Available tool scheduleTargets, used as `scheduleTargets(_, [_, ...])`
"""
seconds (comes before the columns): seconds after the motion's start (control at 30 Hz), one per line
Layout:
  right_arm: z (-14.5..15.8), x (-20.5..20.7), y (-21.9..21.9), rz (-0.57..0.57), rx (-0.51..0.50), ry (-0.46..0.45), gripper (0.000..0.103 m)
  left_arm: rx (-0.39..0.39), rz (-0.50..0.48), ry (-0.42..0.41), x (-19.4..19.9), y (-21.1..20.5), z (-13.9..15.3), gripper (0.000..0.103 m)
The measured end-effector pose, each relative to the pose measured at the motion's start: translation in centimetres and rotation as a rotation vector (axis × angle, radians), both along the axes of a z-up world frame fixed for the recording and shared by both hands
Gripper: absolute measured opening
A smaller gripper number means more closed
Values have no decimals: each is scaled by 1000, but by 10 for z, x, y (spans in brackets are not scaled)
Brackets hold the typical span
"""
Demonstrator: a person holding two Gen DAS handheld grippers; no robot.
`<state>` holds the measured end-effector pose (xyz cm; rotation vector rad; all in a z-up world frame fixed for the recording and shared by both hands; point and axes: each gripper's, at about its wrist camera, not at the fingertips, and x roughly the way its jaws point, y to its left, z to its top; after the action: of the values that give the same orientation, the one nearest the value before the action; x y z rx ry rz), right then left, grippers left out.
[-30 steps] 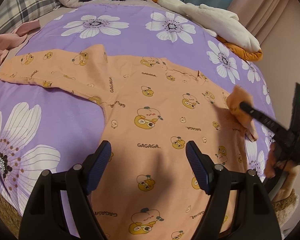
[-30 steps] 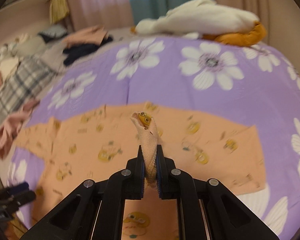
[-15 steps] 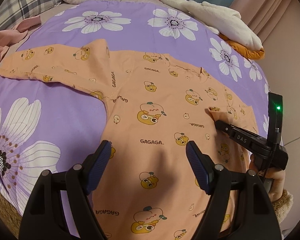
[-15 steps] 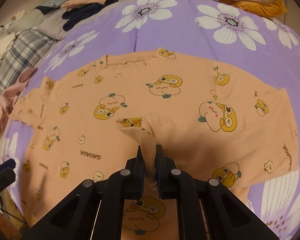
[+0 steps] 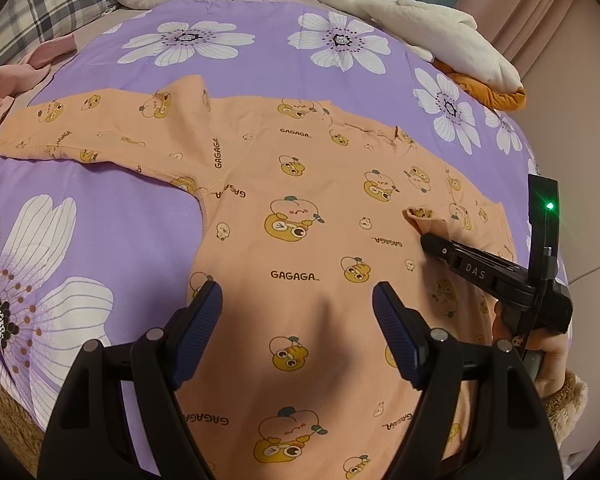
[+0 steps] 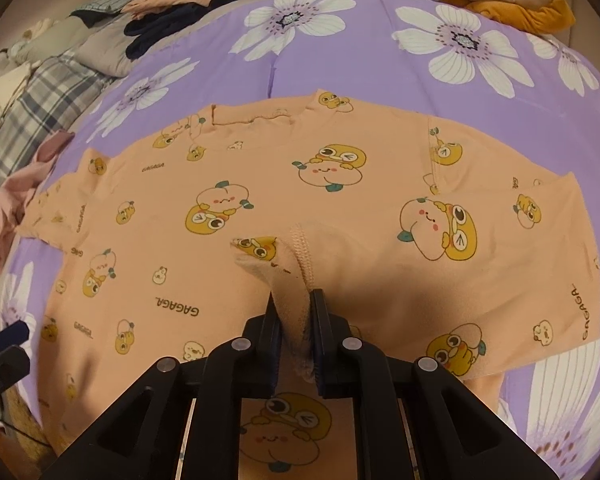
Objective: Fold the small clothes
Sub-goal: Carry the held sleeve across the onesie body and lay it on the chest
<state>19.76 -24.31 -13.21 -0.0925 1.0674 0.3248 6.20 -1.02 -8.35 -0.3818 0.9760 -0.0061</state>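
Here the right gripper (image 6: 294, 312) pinches the "GAGAGA" shirt's (image 5: 300, 216) cuff (image 6: 278, 264) (body marked "DAS"); left gripper (image 5: 298, 304) gapes.

"GAGAGA" repeats across the orange shirt (image 5: 300, 240) (some upside down); "DAS" on right gripper (image 5: 426, 240).

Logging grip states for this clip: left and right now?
Left gripper: open, holding nothing.
Right gripper: closed on the sleeve cuff of the orange shirt.
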Motion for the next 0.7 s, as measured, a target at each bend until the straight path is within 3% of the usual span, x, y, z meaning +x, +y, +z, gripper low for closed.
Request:
scheduleTargets(0.3, [0,0,0,-2,5,2,11,5,-2,-3,-2,-1,1,78])
scheduleTargets(0.47, [0,-1,1,29,52,13,31,5,-2,-1,-2,-1,1,78])
scheduleTargets(0.7, [3,-3,3,35,39,12,31,4,-1,-3,-3,-2,2,78])
